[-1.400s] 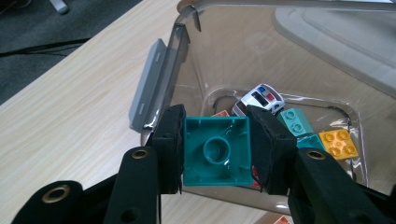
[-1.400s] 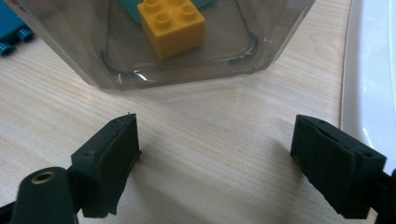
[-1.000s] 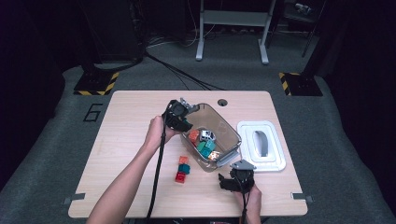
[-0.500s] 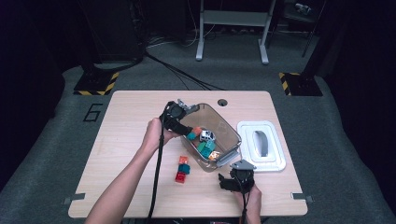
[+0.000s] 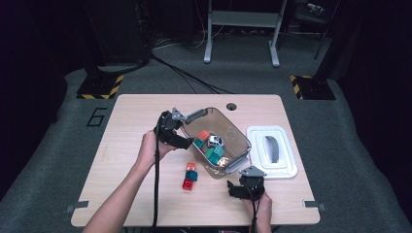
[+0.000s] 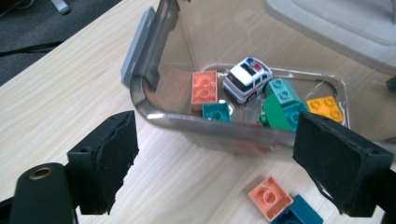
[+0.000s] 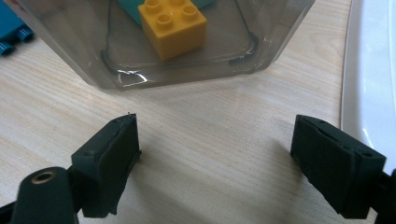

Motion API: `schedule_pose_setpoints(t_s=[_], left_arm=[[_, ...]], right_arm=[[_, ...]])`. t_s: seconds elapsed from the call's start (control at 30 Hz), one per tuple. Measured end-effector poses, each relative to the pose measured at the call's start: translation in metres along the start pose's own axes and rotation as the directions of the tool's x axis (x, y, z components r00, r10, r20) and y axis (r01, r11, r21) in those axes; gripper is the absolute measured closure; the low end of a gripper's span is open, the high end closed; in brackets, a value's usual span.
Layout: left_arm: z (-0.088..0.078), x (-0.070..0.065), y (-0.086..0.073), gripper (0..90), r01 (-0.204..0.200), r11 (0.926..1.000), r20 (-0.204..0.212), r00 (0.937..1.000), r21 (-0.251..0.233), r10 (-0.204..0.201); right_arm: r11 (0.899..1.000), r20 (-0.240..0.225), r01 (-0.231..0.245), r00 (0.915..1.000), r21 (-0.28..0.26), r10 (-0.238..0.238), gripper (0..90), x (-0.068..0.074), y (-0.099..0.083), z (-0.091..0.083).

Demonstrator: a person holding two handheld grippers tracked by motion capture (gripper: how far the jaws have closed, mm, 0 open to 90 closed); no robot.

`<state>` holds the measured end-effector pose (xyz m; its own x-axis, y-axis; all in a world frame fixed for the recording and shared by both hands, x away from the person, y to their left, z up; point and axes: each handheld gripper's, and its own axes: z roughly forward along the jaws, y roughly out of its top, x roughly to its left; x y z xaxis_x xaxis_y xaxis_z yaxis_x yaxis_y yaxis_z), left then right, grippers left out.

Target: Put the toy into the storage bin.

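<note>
- High view: the left gripper [image 5: 182, 141] sits at the near-left rim of the clear bin [image 5: 241, 141], which stands mid-table with bricks and a toy police car [image 5: 215, 141] inside. Three loose bricks [image 5: 190, 175] lie on the table [image 5: 126, 116] just in front of the bin. The right gripper [image 5: 237, 190] rests near the bin's near-right corner, beside the white lid [image 5: 286, 167].
- Left gripper view: the left gripper [image 6: 215, 170] has just been opening its jaws; they stand wide with nothing between the pads. The bin's rim [image 6: 205, 125] lies just beyond, holding an orange brick [image 6: 204, 89], the car [image 6: 247, 78], teal and green bricks, and a yellow brick [image 6: 327, 106].
- Right gripper view: the right gripper [image 7: 215, 172] gapes wide over bare wood, gripping nothing. The bin's corner [image 7: 187, 70], with the yellow brick [image 7: 173, 25] inside, lies just ahead.
</note>
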<state>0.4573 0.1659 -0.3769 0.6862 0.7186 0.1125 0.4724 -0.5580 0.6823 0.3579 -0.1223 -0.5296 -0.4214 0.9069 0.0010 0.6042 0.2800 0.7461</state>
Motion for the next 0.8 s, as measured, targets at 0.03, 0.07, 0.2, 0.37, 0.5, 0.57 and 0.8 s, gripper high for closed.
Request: schedule_pose_setpoints(t_s=[0.03,0.07,0.2,0.37,0.5,0.57,0.8], left_arm=[[-0.001,0.0,-0.007,12.6,0.007,1.0,-0.001,1.0,0.004,-0.007],[-0.002,0.0,-0.011,12.5,0.008,1.0,-0.004,1.0,0.005,-0.008],[-0.001,0.001,-0.027,11.1,0.024,0.9996,-0.008,0.9997,0.013,-0.024],[0.001,-0.001,-0.05,10.0,0.048,0.9986,-0.007,0.9988,0.022,-0.048],[0.007,-0.007,-0.063,8.6,0.06,0.9974,0.007,0.9982,0.042,-0.06],[0.011,-0.012,-0.07,7.4,0.067,0.9964,0.018,0.9975,0.052,-0.068],[0.026,-0.032,-0.088,4.3,0.07,0.9942,0.031,0.9969,0.082,-0.073]], right_arm=[[1.0,0.002,-0.003,1.0,0.0,0.003,14.9,0.0,0.0,0.0],[1.0,0.002,-0.004,1.0,0.0,0.004,14.9,0.0,0.0,0.0],[1.0,0.003,-0.003,1.0,0.001,0.003,14.8,0.0,0.0,0.0],[1.0,0.001,-0.002,1.0,0.0,0.002,14.8,0.0,0.0,0.0],[1.0,0.001,-0.001,1.0,0.0,0.001,14.8,0.0,0.0,0.0],[1.0,0.002,-0.002,1.0,0.0,0.002,14.8,0.0,0.0,0.0],[1.0,0.002,-0.002,1.0,-0.001,0.002,14.8,0.0,0.0,0.0]])
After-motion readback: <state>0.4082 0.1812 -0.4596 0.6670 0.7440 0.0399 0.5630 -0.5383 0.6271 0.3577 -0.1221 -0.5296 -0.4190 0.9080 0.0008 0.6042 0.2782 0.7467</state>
